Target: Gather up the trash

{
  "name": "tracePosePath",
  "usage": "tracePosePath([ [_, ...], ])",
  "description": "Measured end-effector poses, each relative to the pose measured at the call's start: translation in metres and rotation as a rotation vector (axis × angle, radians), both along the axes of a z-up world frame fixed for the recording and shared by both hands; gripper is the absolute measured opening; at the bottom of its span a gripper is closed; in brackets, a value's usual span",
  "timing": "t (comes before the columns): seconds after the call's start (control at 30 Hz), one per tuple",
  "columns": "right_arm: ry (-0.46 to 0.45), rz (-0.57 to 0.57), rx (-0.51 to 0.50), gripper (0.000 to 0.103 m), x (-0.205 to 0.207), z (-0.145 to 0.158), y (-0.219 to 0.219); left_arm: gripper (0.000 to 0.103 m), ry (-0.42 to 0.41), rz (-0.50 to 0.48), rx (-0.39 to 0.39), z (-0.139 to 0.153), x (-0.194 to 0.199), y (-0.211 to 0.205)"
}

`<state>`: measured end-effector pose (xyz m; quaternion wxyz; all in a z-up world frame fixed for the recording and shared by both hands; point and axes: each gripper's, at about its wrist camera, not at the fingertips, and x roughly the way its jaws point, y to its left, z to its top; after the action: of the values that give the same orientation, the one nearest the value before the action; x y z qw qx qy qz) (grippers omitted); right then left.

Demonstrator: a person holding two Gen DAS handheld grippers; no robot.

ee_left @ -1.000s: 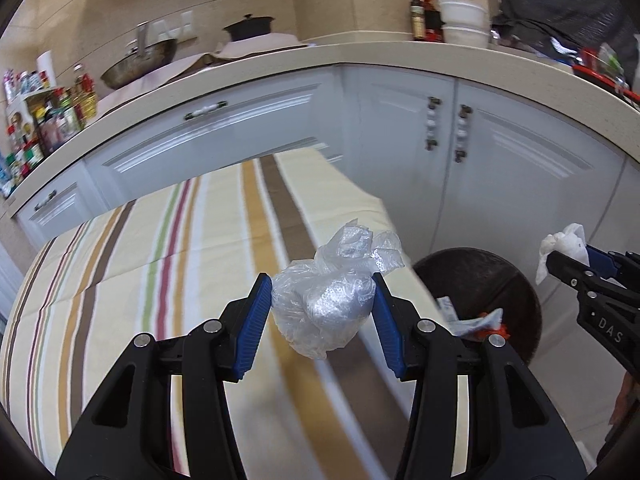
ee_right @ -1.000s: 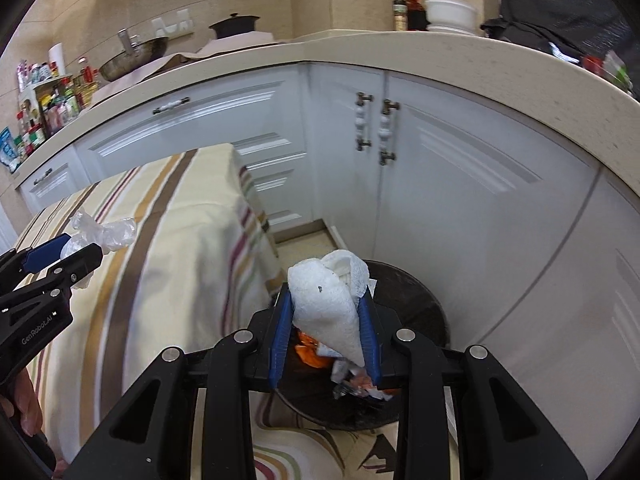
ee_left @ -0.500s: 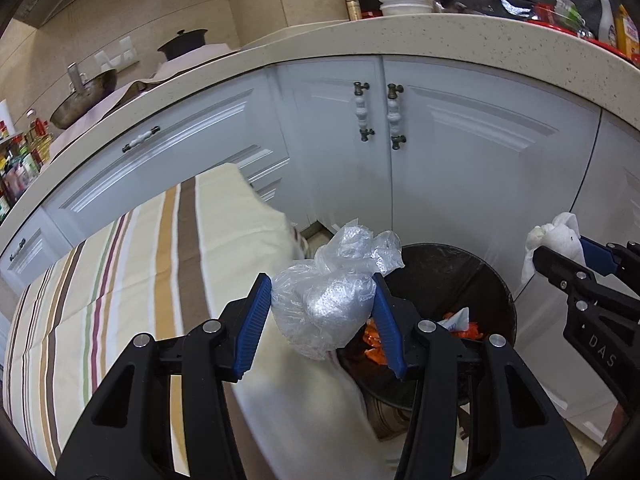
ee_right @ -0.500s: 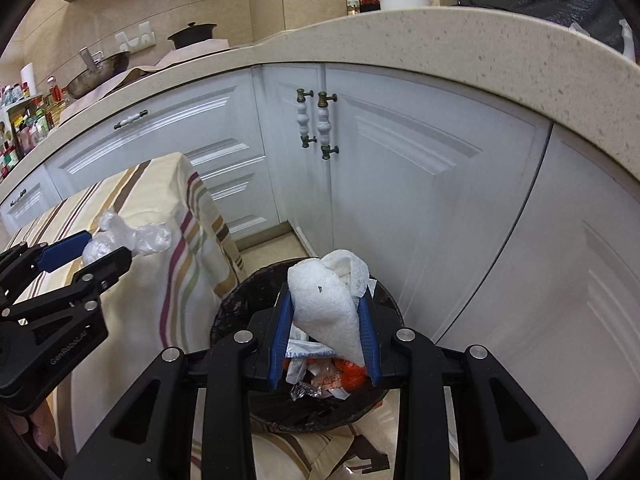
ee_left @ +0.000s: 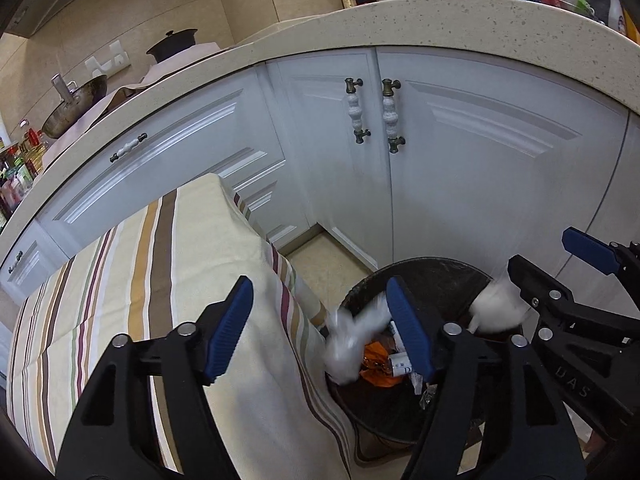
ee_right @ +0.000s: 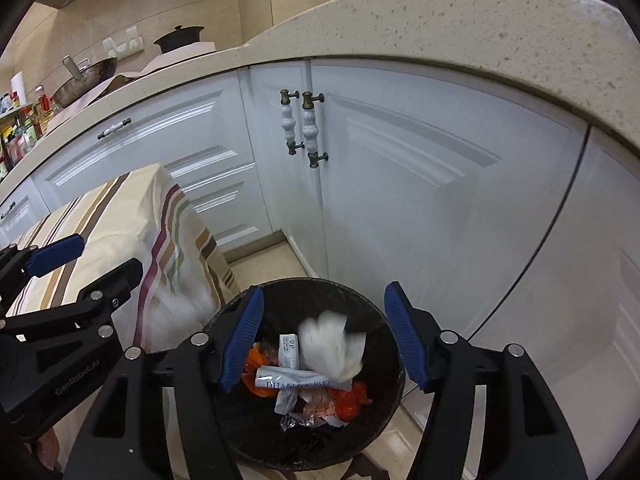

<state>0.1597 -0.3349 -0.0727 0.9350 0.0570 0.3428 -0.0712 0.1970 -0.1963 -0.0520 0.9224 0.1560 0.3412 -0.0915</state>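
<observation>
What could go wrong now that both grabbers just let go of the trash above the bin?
1. The clear plastic bag has just left the left gripper, whose jaws have just been opening, and it is dropping right by the trash bin's rim, next to the striped tablecloth. It might land on the floor.
2. The white tissue wad, below the opened right gripper, is light and could bounce off the piled trash.

Left gripper [ee_left: 320,328] and right gripper [ee_right: 323,338] — jaws just opened, gripping nothing — angled downward
</observation>
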Motion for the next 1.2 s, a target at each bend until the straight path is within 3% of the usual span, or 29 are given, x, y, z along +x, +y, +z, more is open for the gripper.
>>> tracePosePath([
  [0.43, -0.012, -0.01, -0.017, 0.066, -0.006, 0.009, 0.004, 0.074, -0.014, 0.025, -0.023, 0.009, -0.005, 0.018],
  [0.9, -0.052, -0.008, -0.04, 0.078, -0.034, 0.03, 0.027, 0.08, -0.06, 0.026, -0.073, 0.03, -0.036, 0.041],
  [1.2, -0.072, -0.007, -0.056, 0.081, -0.06, 0.037, 0.046, 0.084, -0.078, 0.031, -0.127, 0.038, -0.066, 0.066],
])
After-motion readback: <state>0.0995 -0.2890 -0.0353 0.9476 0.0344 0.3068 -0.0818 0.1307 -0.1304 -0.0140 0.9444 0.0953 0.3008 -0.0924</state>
